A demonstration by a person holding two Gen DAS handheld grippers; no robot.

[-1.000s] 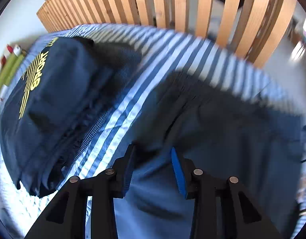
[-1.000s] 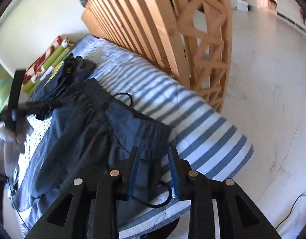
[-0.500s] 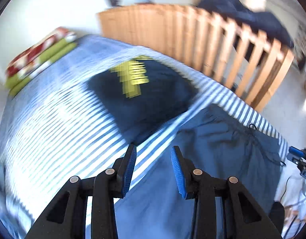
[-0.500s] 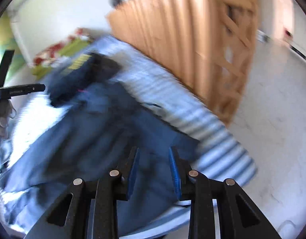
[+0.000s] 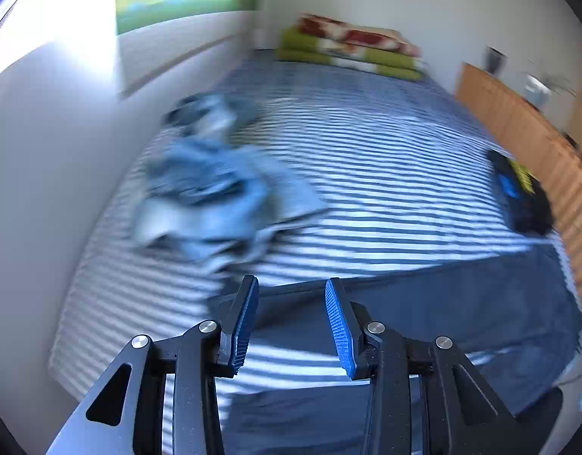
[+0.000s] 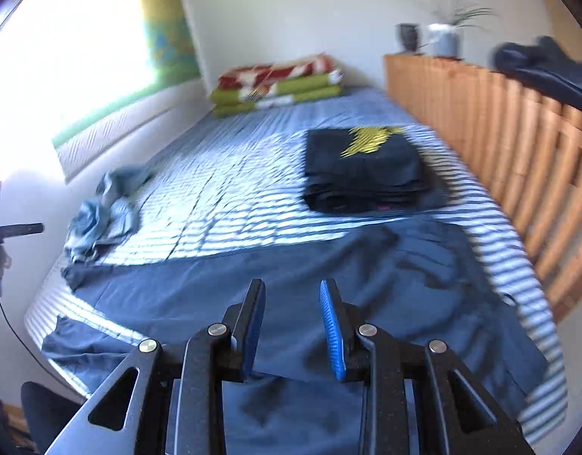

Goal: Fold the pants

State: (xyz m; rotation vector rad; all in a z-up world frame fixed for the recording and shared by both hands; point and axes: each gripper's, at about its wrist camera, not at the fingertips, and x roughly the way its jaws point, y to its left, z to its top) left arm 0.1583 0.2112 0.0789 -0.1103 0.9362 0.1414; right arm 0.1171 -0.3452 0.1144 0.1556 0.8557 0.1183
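The left gripper (image 5: 291, 318), black with blue ribbed pads, has its jaws apart with nothing between them; it hovers above the near edge of the bed. The right gripper (image 6: 291, 322), of the same build, also has its jaws apart and empty.

Below both grippers lie the dark blue fabric pants (image 6: 291, 284), spread flat across the near end of the blue-and-white striped bed sheet (image 6: 222, 189). In the right wrist view the legs run to the left, with one leg end hanging over the near edge of the bed, and the gathered waist lies to the right near the wooden slatted railing (image 6: 518, 132).

Beyond the pants, a folded stack of dark navy garments with a yellow print (image 6: 366, 167) rests on the sheet, close to the railing. On the far left of the bed, by the white wall, lies a crumpled light blue garment (image 5: 207, 197), blurred in the left wrist view. At the far end of the bed sits a folded green, red and white blanket (image 6: 275, 83).
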